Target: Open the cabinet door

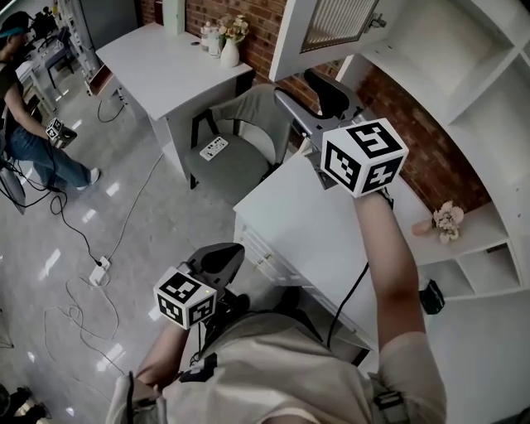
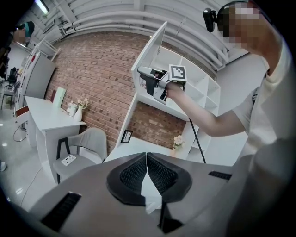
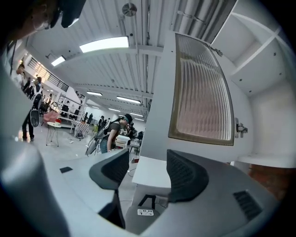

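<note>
No word, number or brand can be read anywhere. The right gripper's marker cube (image 1: 364, 157), just below the cabinet door (image 1: 331, 25), and the left gripper's marker cube (image 1: 185, 296), well below that door, bear only black-and-white square patterns. The small frame (image 2: 126, 136) below the door is too small to read.

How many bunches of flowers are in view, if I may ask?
2: flowers in the vase on the far desk, and flowers on the near desk by the brick wall; more may be hidden.
</note>
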